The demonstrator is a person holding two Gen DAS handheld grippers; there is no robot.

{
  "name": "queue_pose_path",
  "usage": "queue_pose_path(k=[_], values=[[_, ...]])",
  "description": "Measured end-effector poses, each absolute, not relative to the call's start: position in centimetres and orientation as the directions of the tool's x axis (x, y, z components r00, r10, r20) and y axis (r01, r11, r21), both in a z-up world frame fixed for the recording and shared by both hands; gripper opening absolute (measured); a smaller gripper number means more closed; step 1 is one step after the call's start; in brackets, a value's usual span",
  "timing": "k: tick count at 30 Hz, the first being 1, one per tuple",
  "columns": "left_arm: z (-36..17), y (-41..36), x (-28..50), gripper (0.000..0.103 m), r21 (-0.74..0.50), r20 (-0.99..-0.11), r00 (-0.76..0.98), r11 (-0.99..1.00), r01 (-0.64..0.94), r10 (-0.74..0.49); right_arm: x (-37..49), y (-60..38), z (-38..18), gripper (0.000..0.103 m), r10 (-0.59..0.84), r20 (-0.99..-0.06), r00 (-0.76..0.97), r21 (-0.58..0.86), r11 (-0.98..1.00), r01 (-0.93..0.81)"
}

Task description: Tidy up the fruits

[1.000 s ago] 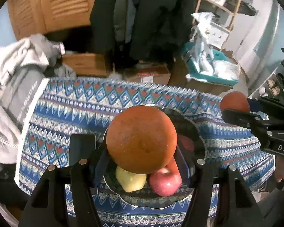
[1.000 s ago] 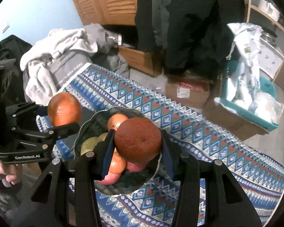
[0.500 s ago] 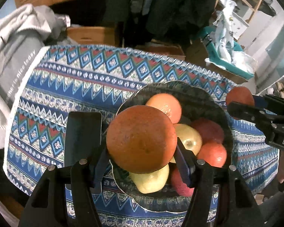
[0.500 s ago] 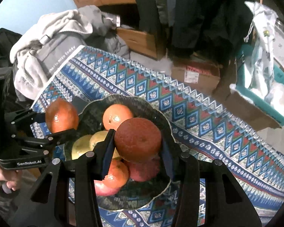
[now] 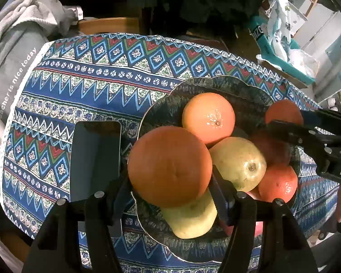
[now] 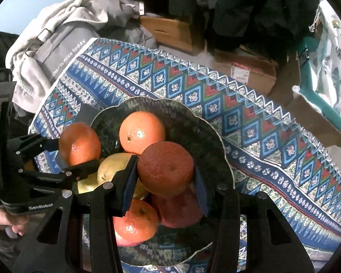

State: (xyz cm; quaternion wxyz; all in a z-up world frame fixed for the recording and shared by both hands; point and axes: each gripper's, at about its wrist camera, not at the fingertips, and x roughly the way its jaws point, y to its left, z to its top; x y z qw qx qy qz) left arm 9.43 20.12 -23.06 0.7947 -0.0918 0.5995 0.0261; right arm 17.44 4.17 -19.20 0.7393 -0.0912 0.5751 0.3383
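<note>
Over the dark bowl at lower centre of both views, left tongs gripping an orange, right tongs gripping a darker orange; dropped onto the heaped fruit, likely to roll off onto the worktop.

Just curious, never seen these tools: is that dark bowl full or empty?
Partly full. The dark bowl holds an orange, a yellow apple and more fruit; bare bottom shows.
</note>
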Motion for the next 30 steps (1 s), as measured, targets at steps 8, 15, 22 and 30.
queue_pose_path(k=[8, 15, 22, 30], values=[[-21.4, 18.7, 9.3, 0.075, -0.046, -0.956, 0.292, 0.992, -0.115, -0.011, 17.7, 3.6, -18.7, 0.047, 0.409, -0.905, 0.120, 0.265, 0.760, -0.594], [-19.4, 17.4, 8.3, 0.075, -0.047, -0.950, 0.313, 0.994, -0.095, -0.015, 17.2, 2.9, -16.1, 0.047, 0.434, -0.887, 0.157, 0.268, 0.760, -0.592], [-14.7, 16.6, 7.0, 0.075, -0.060, -0.920, 0.391, 0.994, -0.088, -0.021, 15.6, 1.3, -11.5, 0.054, 0.453, -0.854, 0.257, 0.228, 0.768, -0.598], [-9.4, 15.5, 5.4, 0.079, -0.055, -0.869, 0.494, 0.995, -0.086, -0.005, 12.7, -1.2, -5.8, 0.057, 0.455, -0.803, 0.385, 0.149, 0.778, -0.610]])
